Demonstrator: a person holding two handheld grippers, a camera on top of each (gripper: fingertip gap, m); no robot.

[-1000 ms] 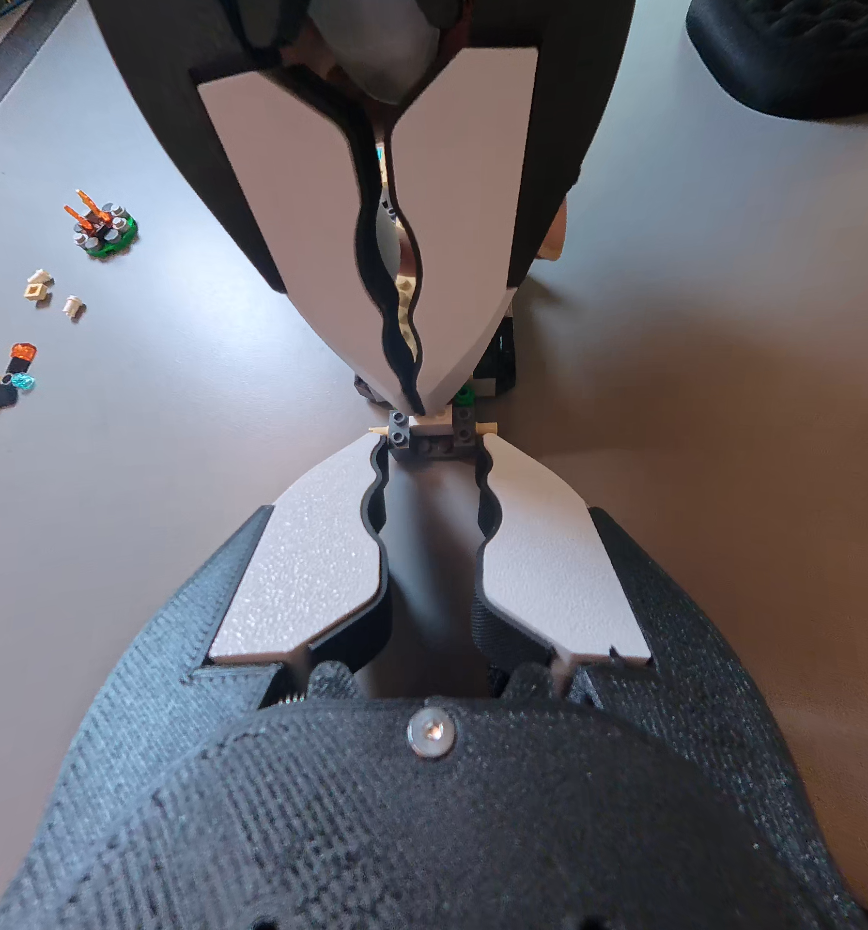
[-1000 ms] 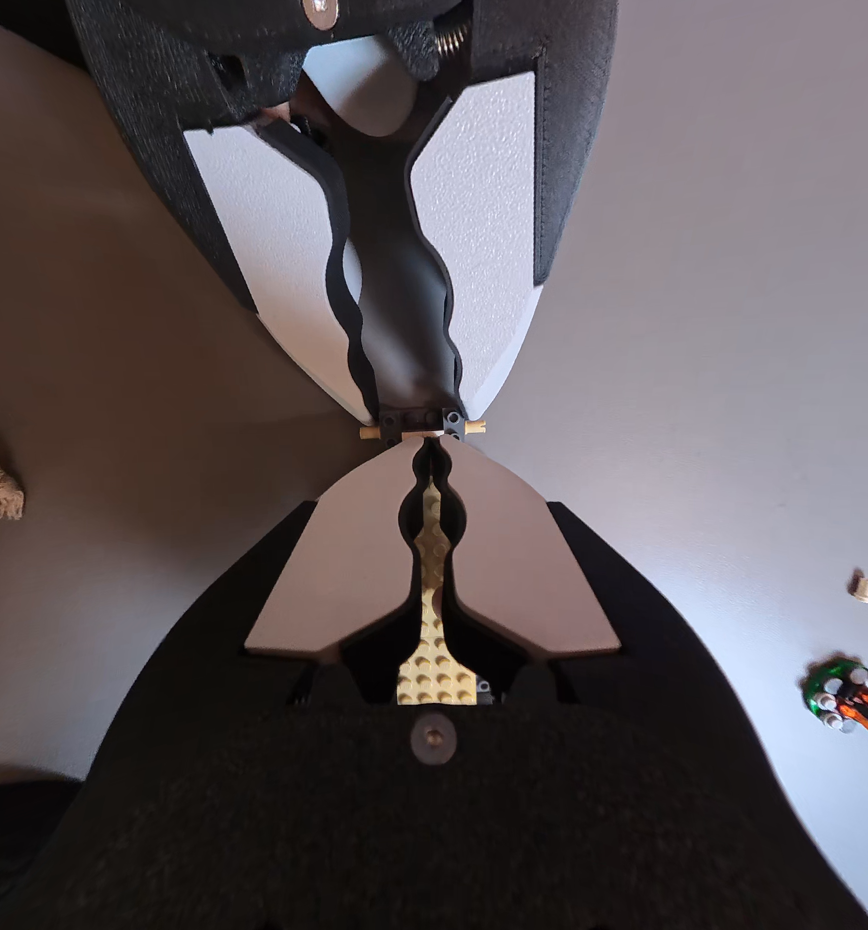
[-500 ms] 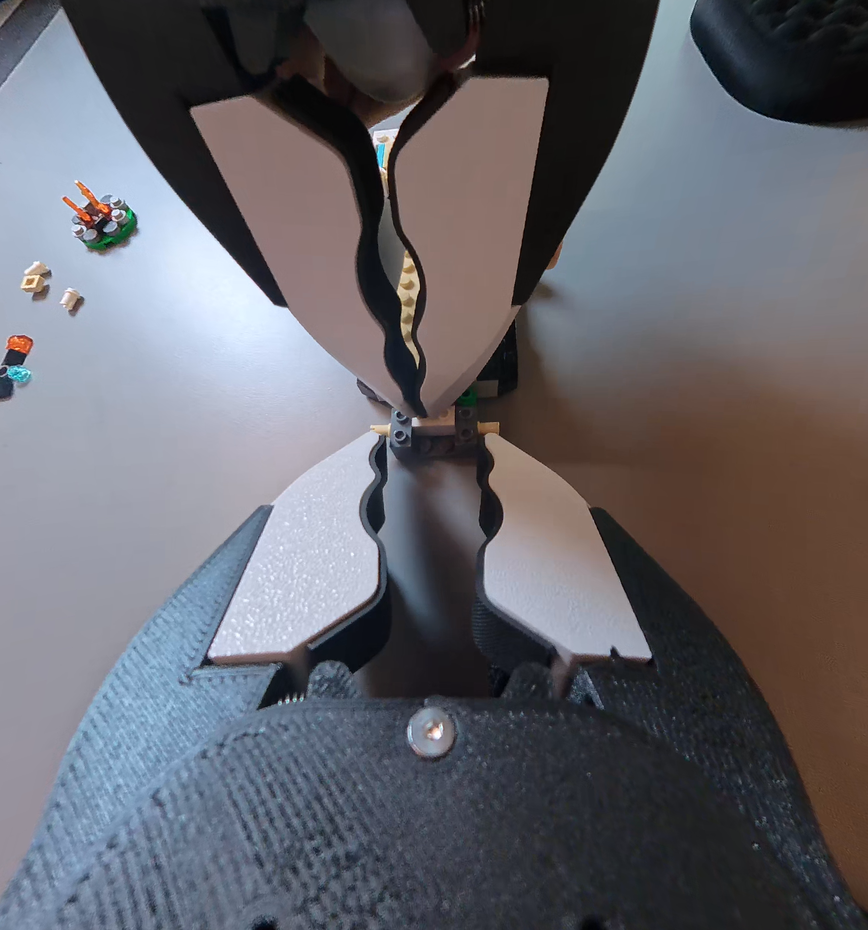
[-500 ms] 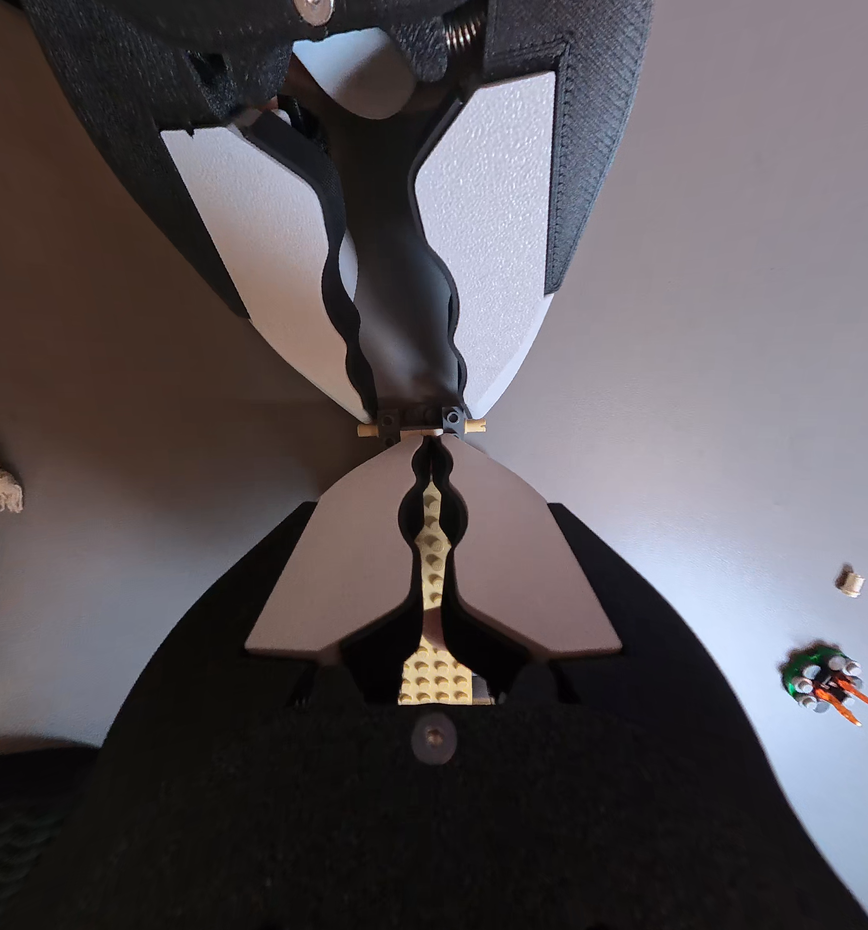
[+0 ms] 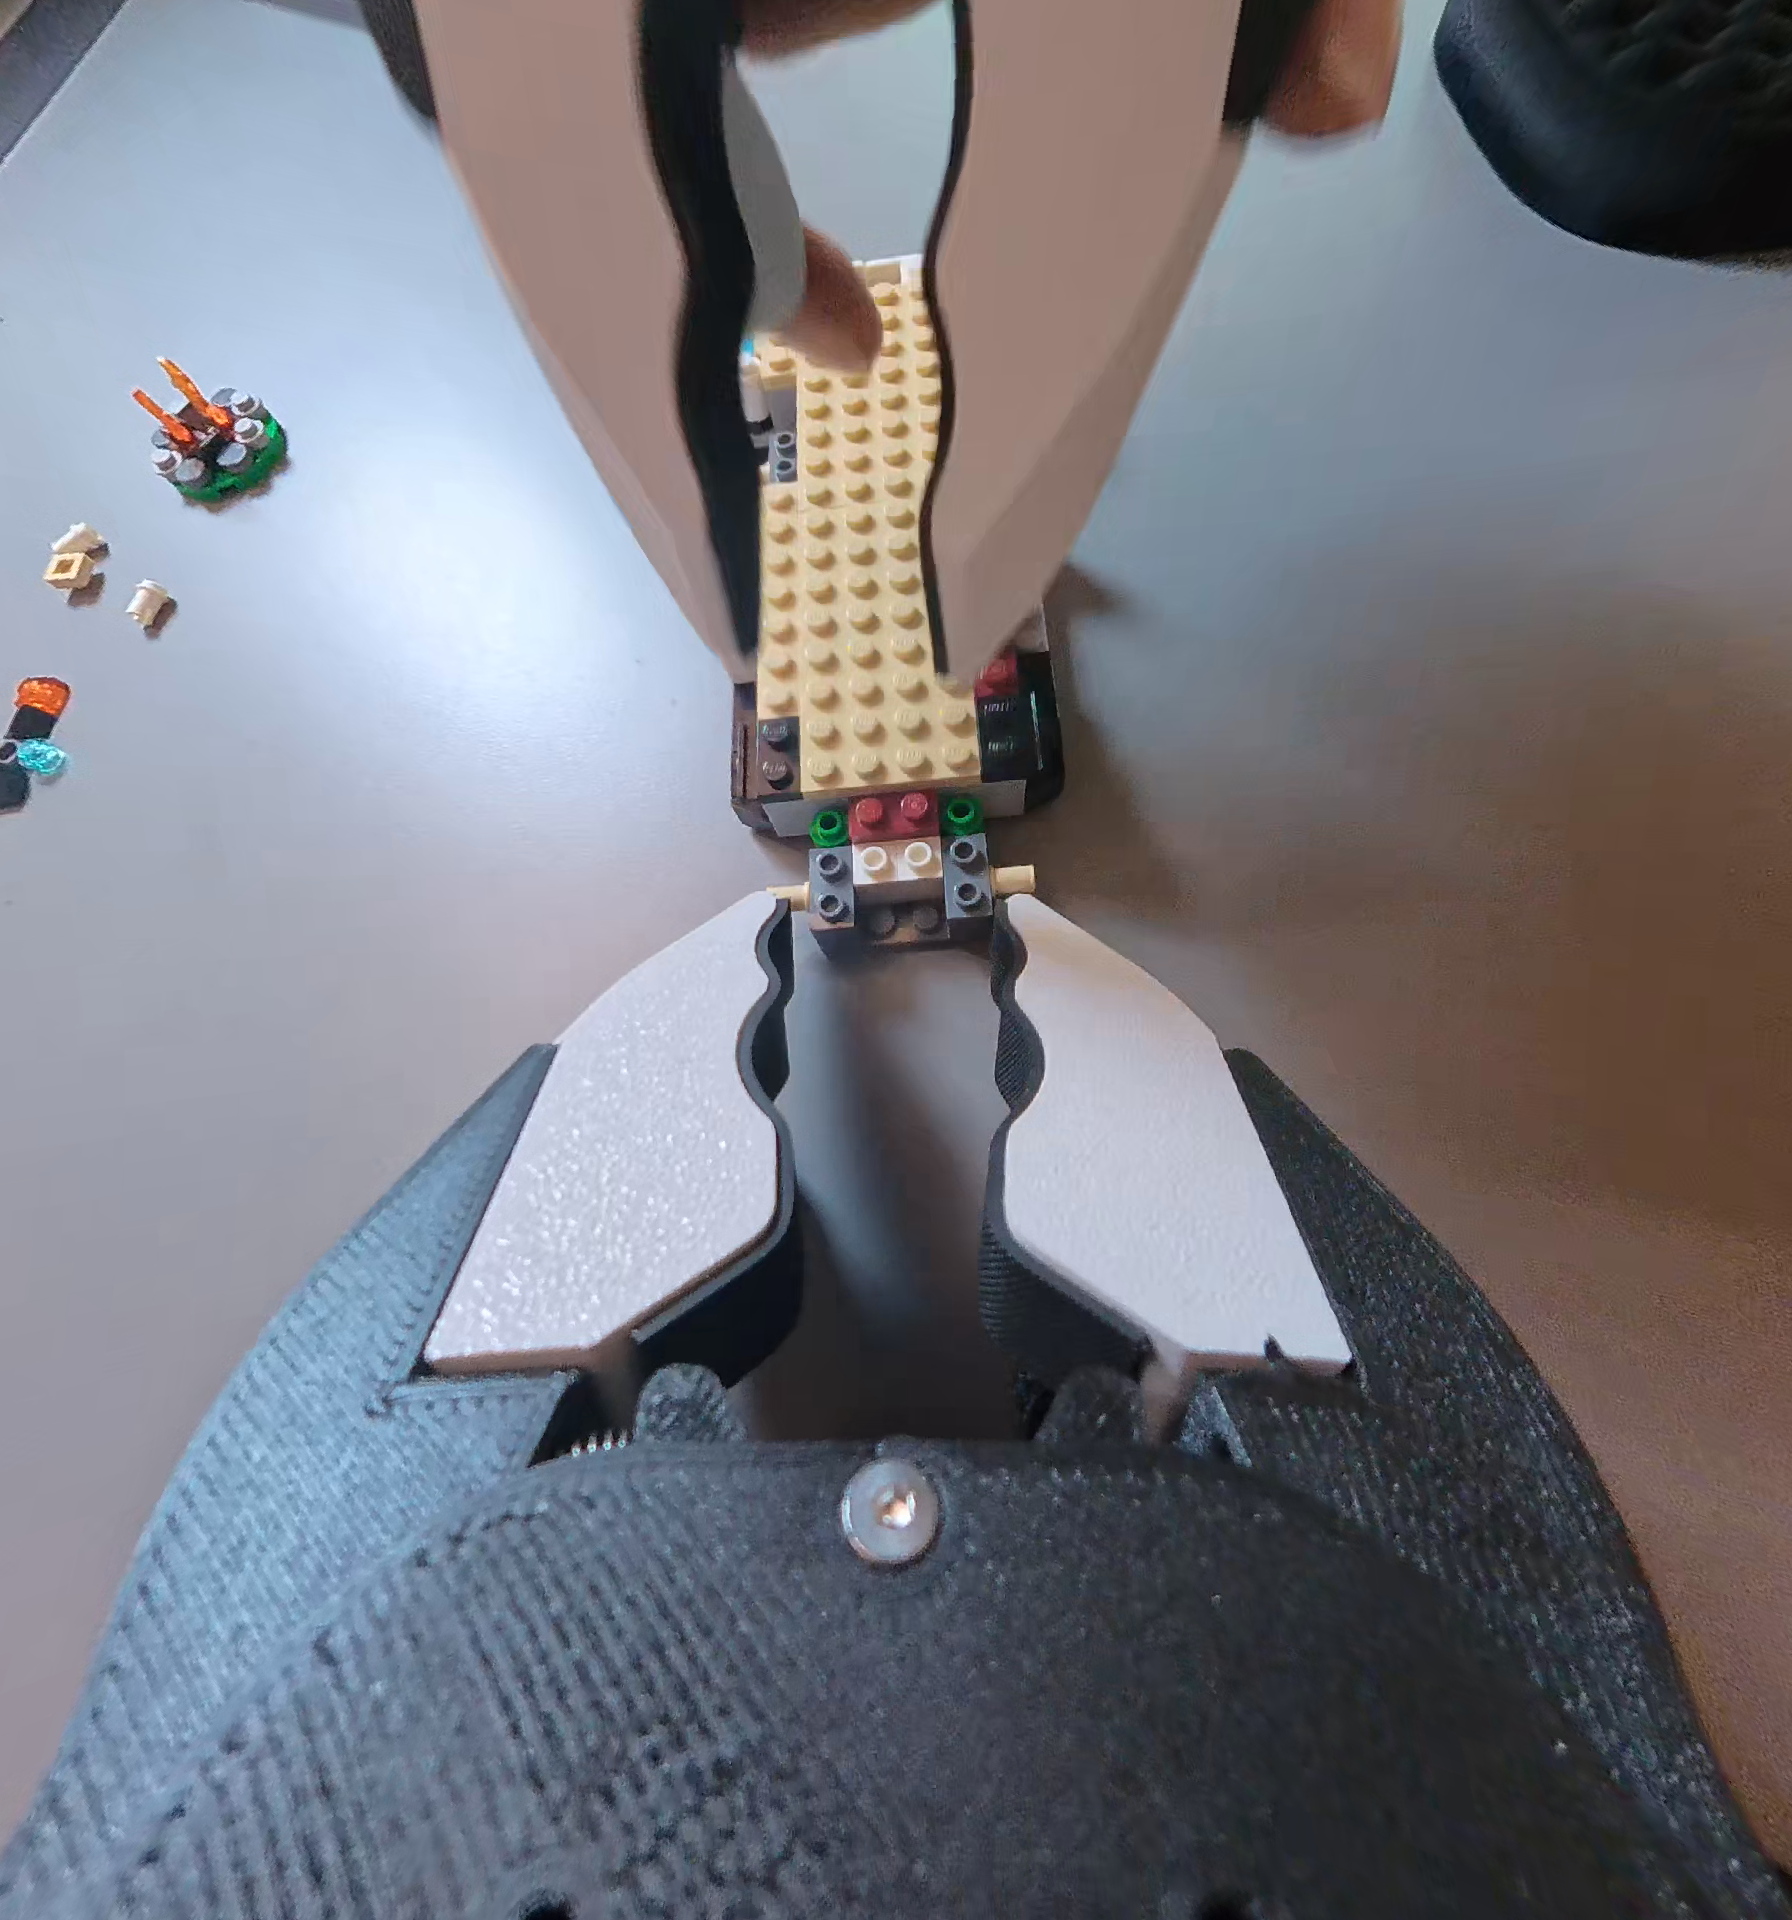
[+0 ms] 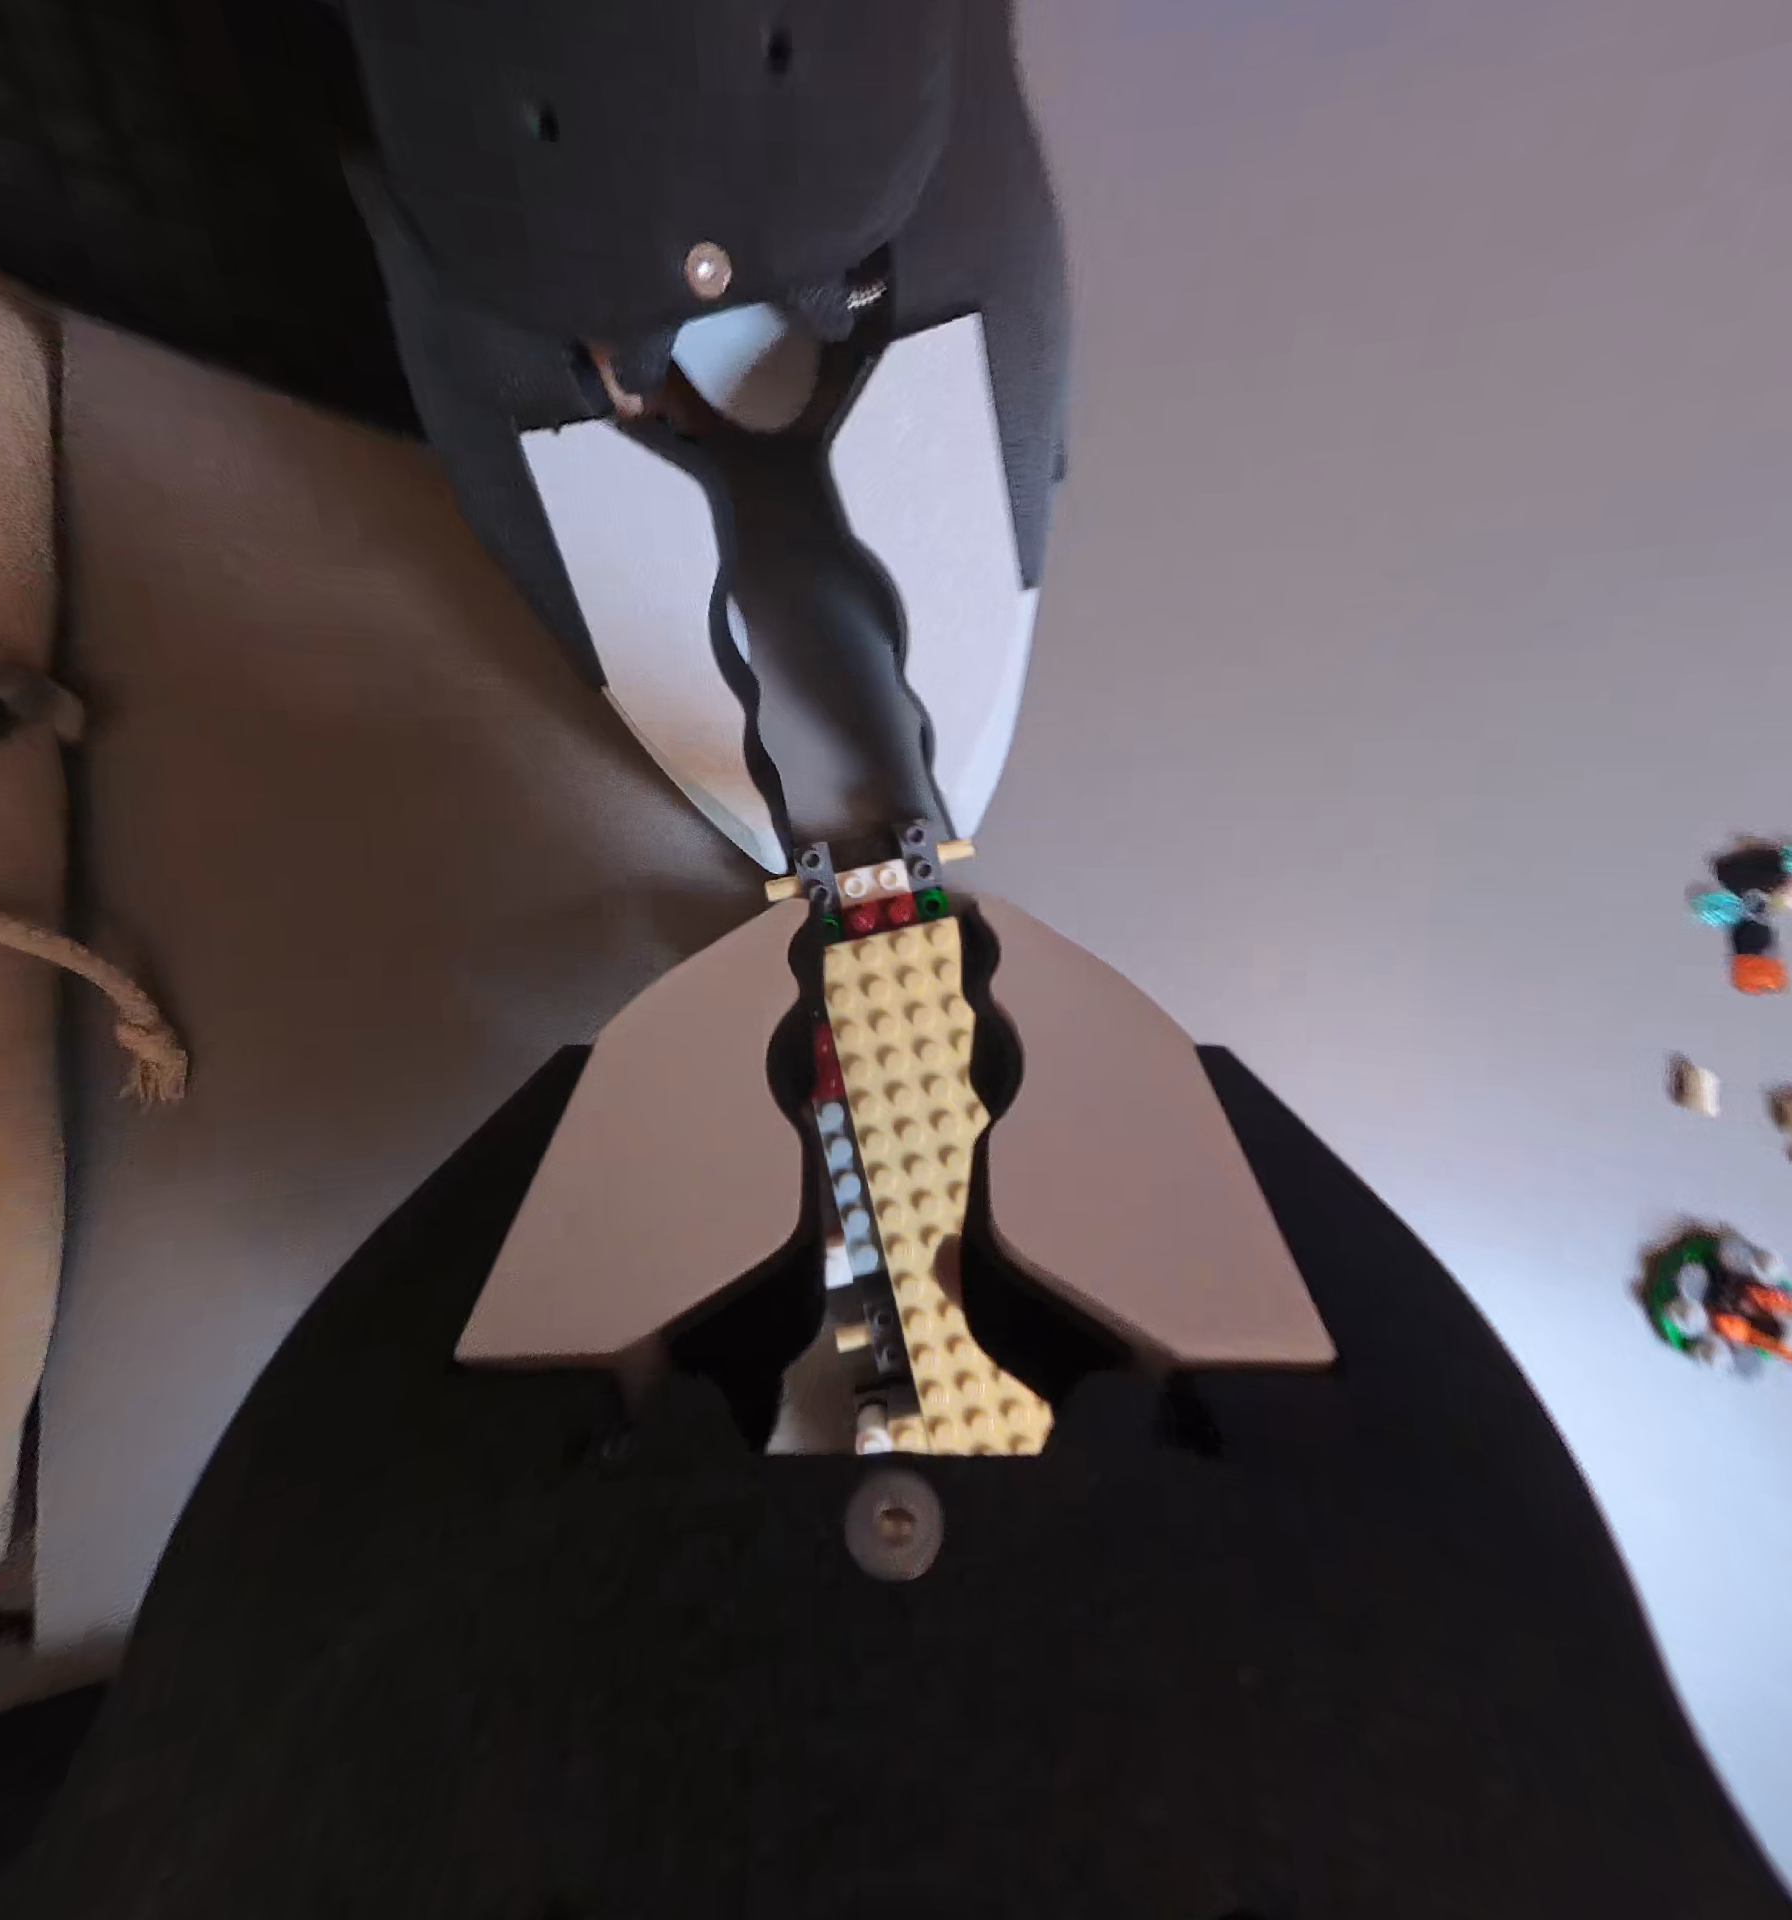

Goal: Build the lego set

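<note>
Tan studded plate (image 5: 861, 582) (left view alone shows fingertip (image 5: 835, 301)).

Grey matte table (image 5: 1391, 623), smooth top. Brick model w/ tan studded plate (image 5: 861, 582) sits approx. mid-table. Loose bits nearer one side: green round base w/ orange spikes (image 5: 214, 449), three small tan pcs (image 5: 102, 571), black/orange/teal cluster (image 5: 9, 748). Black textured pad (image 5: 1681, 114) at far corner.
</note>
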